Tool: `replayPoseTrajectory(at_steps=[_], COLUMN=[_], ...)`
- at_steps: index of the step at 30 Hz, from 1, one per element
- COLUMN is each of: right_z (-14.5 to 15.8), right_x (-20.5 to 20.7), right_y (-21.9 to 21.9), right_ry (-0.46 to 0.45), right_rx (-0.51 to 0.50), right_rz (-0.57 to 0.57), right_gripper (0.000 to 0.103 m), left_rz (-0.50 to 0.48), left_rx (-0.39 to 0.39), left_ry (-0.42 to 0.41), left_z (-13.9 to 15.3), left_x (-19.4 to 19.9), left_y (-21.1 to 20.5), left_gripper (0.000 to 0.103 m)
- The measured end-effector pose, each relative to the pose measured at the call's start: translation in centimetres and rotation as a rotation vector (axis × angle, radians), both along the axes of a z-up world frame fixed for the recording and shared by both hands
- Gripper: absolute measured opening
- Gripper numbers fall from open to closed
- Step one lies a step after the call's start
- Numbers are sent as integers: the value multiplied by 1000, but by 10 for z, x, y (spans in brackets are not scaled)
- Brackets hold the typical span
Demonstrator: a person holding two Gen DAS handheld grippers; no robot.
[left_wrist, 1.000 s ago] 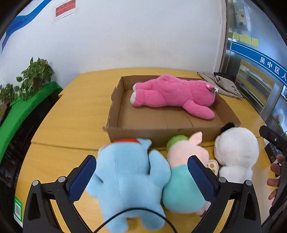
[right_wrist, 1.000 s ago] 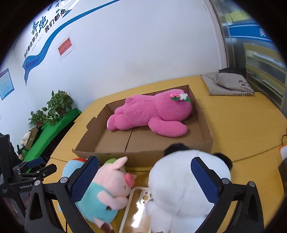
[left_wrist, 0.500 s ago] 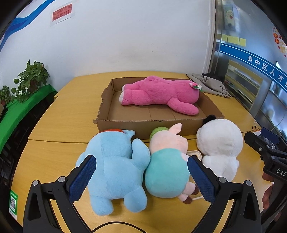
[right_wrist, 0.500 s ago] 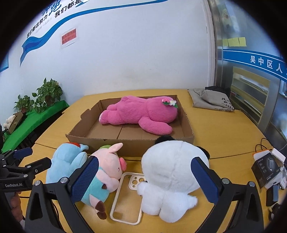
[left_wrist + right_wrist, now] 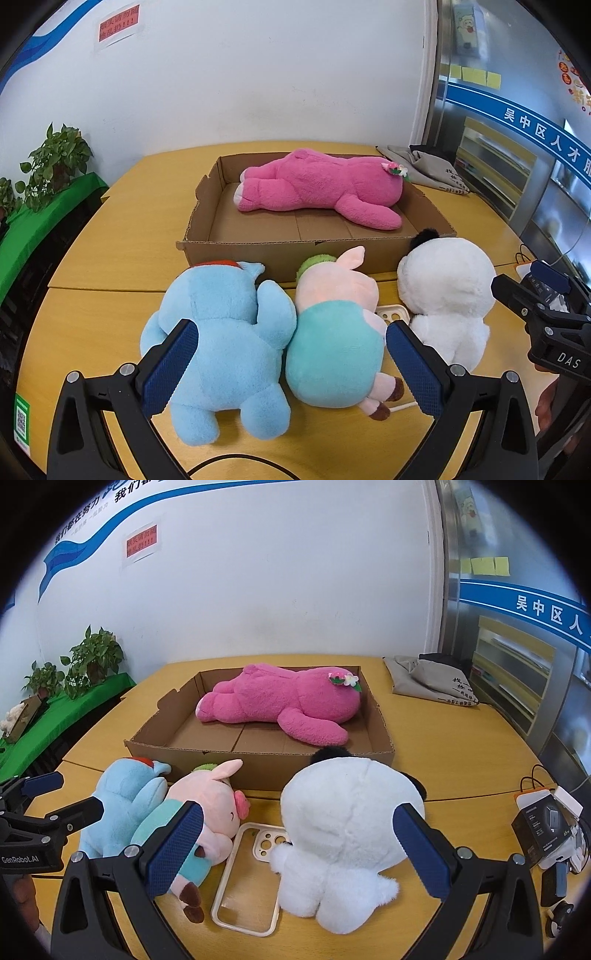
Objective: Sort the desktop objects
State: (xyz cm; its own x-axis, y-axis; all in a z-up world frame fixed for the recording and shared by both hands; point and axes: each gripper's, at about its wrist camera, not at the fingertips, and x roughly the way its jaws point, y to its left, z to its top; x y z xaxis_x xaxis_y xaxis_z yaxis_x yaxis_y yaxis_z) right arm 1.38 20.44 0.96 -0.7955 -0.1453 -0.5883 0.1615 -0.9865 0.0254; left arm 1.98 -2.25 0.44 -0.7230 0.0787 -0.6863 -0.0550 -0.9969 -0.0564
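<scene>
A pink plush bear (image 5: 317, 190) (image 5: 280, 705) lies in the open cardboard box (image 5: 207, 199) (image 5: 162, 727) on the yellow table. In front of the box lie a blue plush (image 5: 225, 336) (image 5: 118, 805), a pink pig plush in a teal shirt (image 5: 332, 325) (image 5: 210, 808) and a white panda plush (image 5: 447, 306) (image 5: 347, 830). A clear phone case (image 5: 247, 882) (image 5: 393, 314) lies between pig and panda. My left gripper (image 5: 290, 369) is open, above the blue plush and the pig. My right gripper (image 5: 297, 851) is open, over the panda and the case.
A grey cloth bag (image 5: 432, 679) (image 5: 424, 168) lies at the table's back right. Small black boxes and cables (image 5: 546, 823) sit at the right edge. Potted plants (image 5: 88, 664) stand on a green surface to the left. A wall closes the back.
Both grippers have pulled back and up from the plush toys, so the toys look smaller and lower in view. Both stay open. The toys have not moved.
</scene>
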Motion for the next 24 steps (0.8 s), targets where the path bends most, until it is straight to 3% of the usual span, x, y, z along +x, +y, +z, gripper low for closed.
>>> replayPoseTrajectory(at_steps=[24], right_z=[-7], right_x=[-3], right_y=[-4], right_ry=[-33], right_rx=[13], right_rz=[5], right_gripper=[103], left_rz=[-12], left_rx=[19], left_ry=[-18], left_z=[-12], left_x=[-1], left_y=[-4], left_gripper=[103])
